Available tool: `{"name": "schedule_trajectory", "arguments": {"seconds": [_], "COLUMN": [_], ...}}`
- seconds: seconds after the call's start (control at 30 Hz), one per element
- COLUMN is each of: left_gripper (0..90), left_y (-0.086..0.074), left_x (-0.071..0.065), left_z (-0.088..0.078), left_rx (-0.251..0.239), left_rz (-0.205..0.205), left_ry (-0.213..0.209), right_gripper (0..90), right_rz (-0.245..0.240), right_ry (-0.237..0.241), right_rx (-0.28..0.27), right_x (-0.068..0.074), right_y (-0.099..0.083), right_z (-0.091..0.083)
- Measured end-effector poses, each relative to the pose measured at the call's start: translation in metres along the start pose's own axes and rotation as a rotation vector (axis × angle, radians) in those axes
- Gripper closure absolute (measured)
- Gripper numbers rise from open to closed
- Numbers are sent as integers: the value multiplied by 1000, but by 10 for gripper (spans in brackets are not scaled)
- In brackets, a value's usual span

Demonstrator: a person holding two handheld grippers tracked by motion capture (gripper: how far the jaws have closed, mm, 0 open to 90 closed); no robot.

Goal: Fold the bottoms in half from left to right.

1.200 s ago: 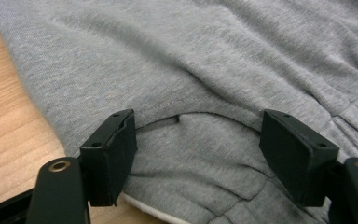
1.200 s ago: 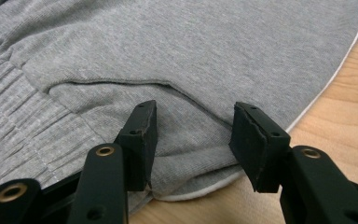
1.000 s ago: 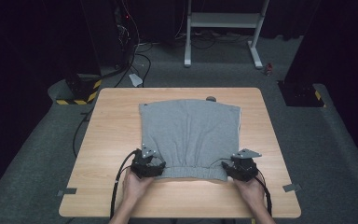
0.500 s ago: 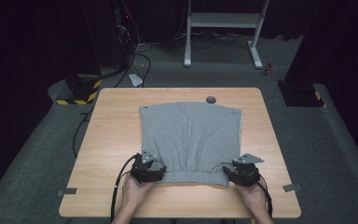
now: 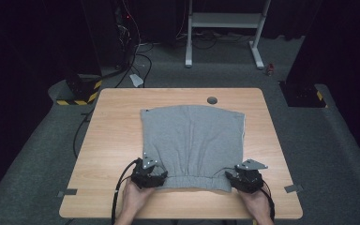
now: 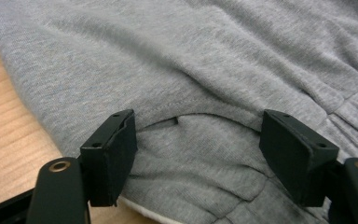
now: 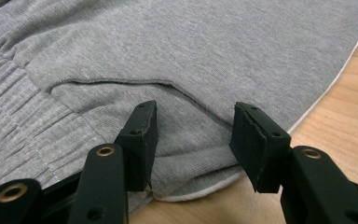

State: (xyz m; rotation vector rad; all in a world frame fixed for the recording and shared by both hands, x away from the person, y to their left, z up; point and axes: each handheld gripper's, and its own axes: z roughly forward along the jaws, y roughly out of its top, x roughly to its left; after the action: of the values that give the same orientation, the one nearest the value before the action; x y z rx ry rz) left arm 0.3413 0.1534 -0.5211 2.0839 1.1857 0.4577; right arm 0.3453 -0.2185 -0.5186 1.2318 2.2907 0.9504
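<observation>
At the near edge of the bench point(image 5: 112, 140) the grey shorts point(image 5: 192, 136) lie flat; my left gripper point(image 6: 198, 154) and right gripper point(image 7: 193, 140) straddle the waistband corners, fingers parted, pinching nothing; I judge the fabric soft, light, floppy, best gripped at those corners.

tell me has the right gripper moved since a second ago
Yes, slightly. In the high view the right gripper has slid back along the wooden table toward its near edge, staying at the waistband corner of the grey shorts, jaws open.
</observation>
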Motion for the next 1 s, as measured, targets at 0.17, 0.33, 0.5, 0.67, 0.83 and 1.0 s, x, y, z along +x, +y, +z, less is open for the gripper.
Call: {"name": "schedule_trajectory", "arguments": {"seconds": [0.17,0.33,0.5,0.67,0.83,1.0], "left_gripper": [278,278,278,278,277,277], "left_y": [-4,-7,-10,-13,-16,-20], "left_x": [-3,-7,-10,-14,-17,-20], "left_z": [-3,-6,-9,-13,-16,-19], "left_rx": [-7,-4,-4,-2,0,-6], "left_rz": [1,6,7,10,7,11], "left_ry": [-4,-8,-12,-17,-28,-30], "right_gripper": [506,506,506,505,505,505], "right_rz": [2,2,0,-6,-13,-13], "right_ry": [3,2,7,9,11,11], "right_rx": [0,1,-3,0,-1,2], "right_x": [2,4,7,8,9,12], "right_y": [-4,-7,-12,-15,-18,-21], "right_z": [-4,-7,-12,-15,-18,-22]}}
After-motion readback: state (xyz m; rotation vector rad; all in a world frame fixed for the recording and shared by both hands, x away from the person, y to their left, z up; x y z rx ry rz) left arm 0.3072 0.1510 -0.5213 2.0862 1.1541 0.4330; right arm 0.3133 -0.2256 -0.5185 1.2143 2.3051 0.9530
